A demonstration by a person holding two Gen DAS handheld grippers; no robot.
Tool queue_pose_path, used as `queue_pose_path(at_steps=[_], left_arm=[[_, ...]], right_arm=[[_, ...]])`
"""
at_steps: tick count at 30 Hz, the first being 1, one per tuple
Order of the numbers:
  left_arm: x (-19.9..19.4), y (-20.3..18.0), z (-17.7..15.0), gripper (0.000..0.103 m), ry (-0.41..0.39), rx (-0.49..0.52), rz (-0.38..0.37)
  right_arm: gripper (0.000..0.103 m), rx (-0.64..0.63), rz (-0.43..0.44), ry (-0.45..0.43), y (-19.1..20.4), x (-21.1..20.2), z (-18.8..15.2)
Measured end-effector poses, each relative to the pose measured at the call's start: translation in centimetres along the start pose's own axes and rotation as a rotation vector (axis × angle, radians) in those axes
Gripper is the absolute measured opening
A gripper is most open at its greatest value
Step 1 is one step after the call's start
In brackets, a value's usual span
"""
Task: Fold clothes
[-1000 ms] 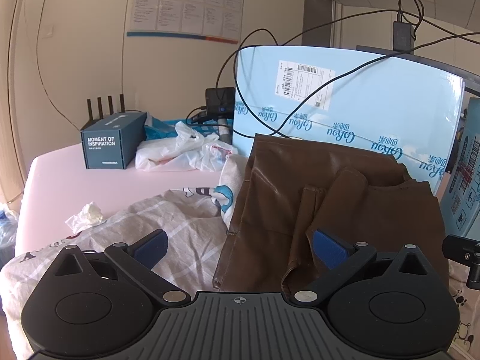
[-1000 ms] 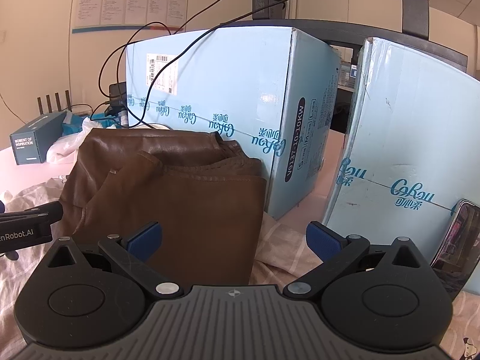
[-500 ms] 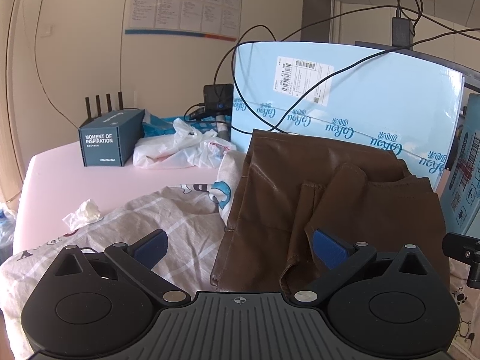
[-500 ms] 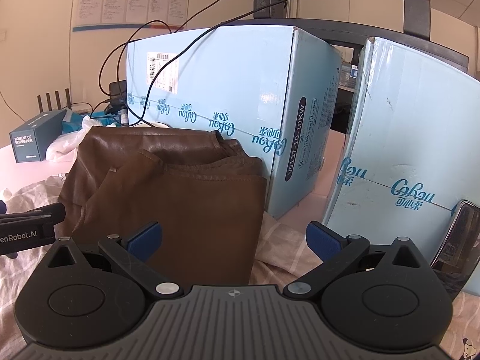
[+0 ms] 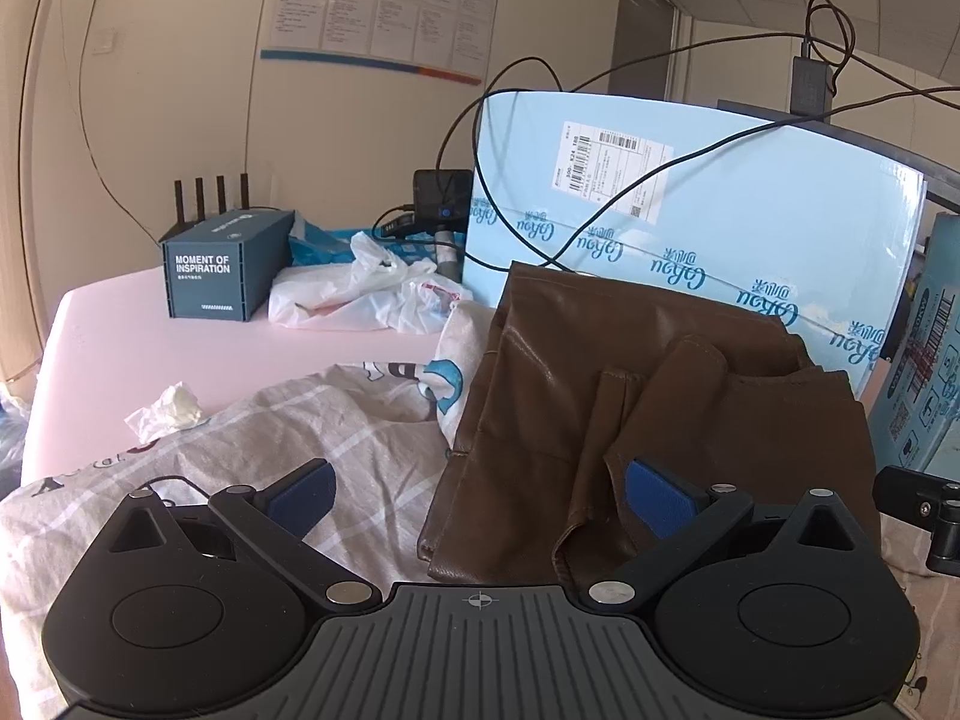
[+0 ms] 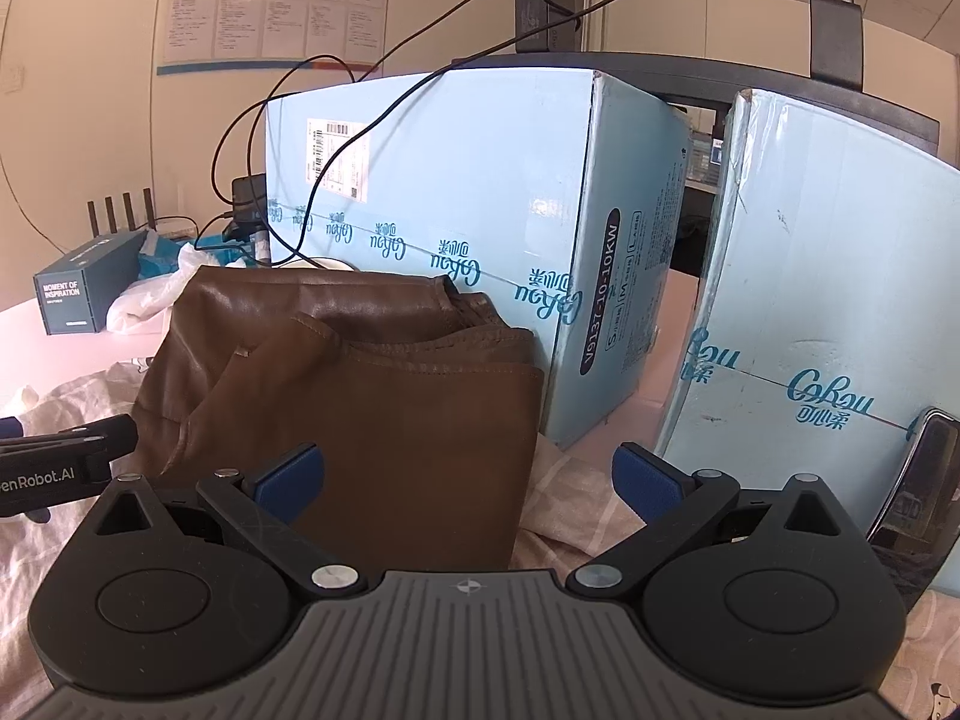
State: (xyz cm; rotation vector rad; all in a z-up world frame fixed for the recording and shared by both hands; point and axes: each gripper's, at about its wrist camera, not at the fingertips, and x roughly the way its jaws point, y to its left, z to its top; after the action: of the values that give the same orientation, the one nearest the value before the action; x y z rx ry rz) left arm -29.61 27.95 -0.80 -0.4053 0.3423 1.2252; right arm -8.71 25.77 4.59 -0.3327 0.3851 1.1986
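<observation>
A brown leather-look garment (image 5: 630, 396) lies folded before me. It rests on a crumpled checked sheet (image 5: 336, 438).

Before me: pale pink padded tabletop (image 5: 108, 348). On it: my crumpled checked grey-white sheet (image 5: 336, 420), dark teal printed carton (image 5: 222, 267), white plastic bags (image 5: 360, 294), crumpled white tissue (image 5: 168, 411), tall light-blue cardboard boxes (image 6: 480, 228).

Glossy brown leather-look garment (image 5: 600, 372), soft checked cotton sheet (image 5: 336, 420), crinkled white plastic bag (image 5: 360, 294), smooth cardboard box (image 6: 480, 180)
</observation>
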Motion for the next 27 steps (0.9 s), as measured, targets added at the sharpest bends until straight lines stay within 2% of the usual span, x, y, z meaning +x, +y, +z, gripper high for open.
queue_pose_path(at_steps=[5, 12, 27], left_arm=[[-0.7, 0.2, -0.5, 0.103, -0.002, 0.016, -0.026], [-0.8, 0.2, -0.2, 0.103, -0.011, 0.013, 0.012], [-1.8, -0.1, 0.1, 0.103, -0.032, 0.031, 0.050]], right_arm=[[0.103, 0.012, 0.003, 0.010, 0.3, 0.4, -0.1], [0.103, 0.014, 0.036, -0.002, 0.2, -0.1, 0.1], [0.103, 0.031, 0.042, -0.017, -0.4, -0.7, 0.3]])
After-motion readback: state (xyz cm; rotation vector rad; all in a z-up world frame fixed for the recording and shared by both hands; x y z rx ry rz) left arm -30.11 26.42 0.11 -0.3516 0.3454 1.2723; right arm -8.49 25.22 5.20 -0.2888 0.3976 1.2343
